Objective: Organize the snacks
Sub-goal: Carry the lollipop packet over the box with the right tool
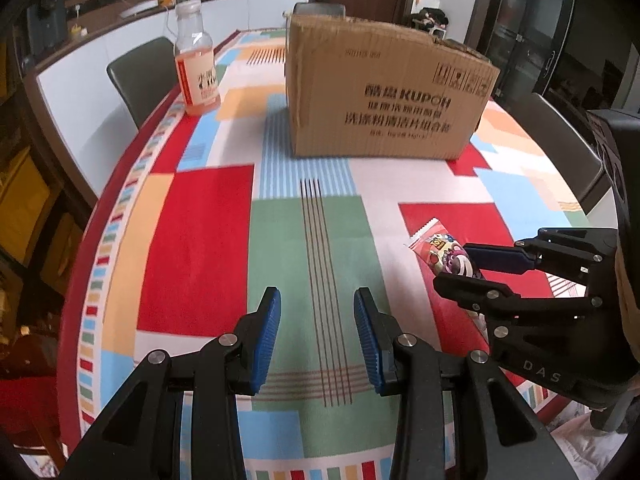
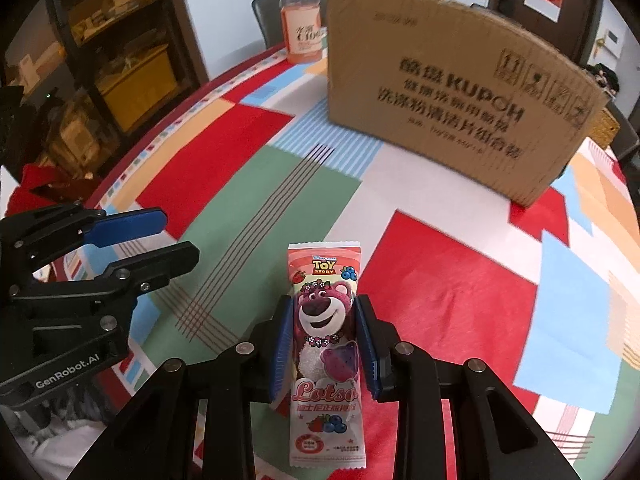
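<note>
One snack pack (image 2: 326, 344) is clamped between the pads of the right hand-held gripper (image 2: 325, 346), while the left hand-held gripper (image 1: 316, 338) is seen parted and empty beside it. The box (image 2: 448, 80) ahead of both on the counter (image 2: 460, 280) is not yet reached, so stowing is judged left. "TOY STORY" and "Lotso" are read on the pack, "KUPOH" on the box, and "GenRobot.AI" on the left hand-held gripper.
</note>
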